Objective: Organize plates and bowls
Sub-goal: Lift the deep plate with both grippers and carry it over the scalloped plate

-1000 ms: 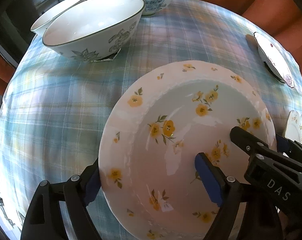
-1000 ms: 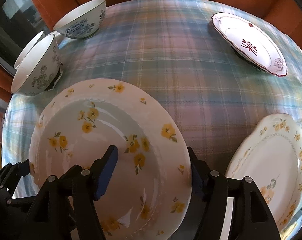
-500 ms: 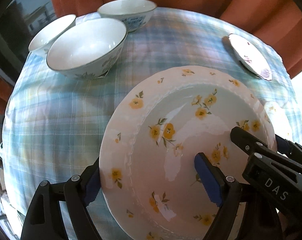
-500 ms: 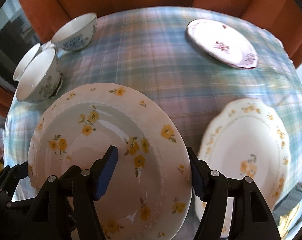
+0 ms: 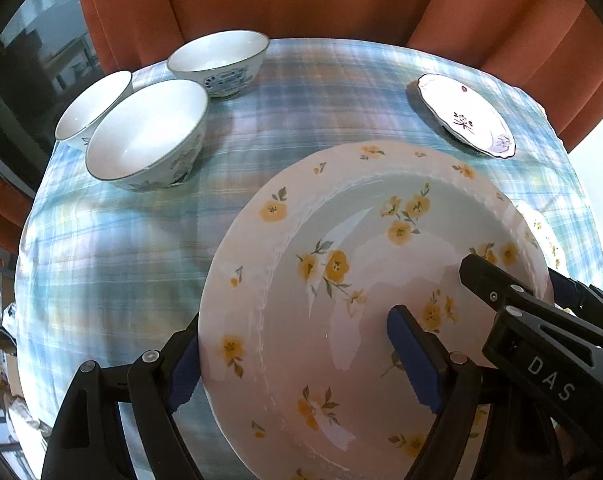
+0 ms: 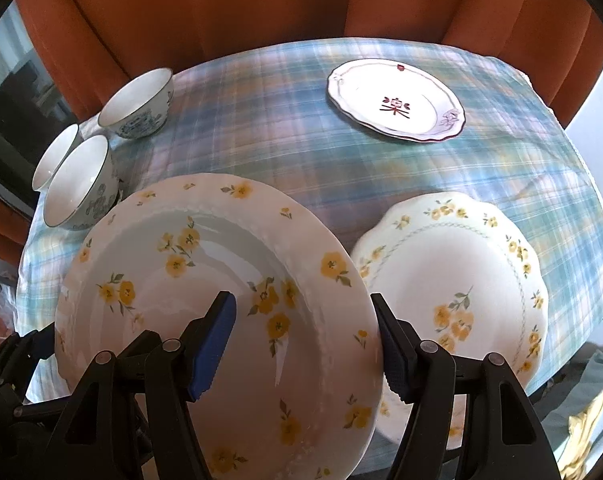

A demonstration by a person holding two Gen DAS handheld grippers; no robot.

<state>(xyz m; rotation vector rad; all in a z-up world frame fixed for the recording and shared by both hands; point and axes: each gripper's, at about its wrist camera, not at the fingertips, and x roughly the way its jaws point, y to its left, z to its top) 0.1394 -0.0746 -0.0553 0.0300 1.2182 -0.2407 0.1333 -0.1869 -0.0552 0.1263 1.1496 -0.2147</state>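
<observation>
Both tools on the big yellow-flower plate (image 6: 205, 280), one per rim side: left tool (image 5: 301, 360) and right tool (image 6: 305, 344) each clamped over its edge, plate held above the counter (image 6: 285, 152) near the front edge. To do it well: keep both level, move together, set it square on the scalloped plate (image 6: 453, 280) at front right, w/o clinking rims.

Three bowls (image 6: 101, 172) cluster at the tabletop's (image 6: 281, 140) far left corner, two touching and the third just behind them. A small plate (image 6: 397, 102) lies near the far right edge, and a scalloped plate (image 6: 461, 280) lies at the near right edge. The large plate (image 6: 221, 300) sits above the near left part, partly overlapping the scalloped plate's left rim.
</observation>
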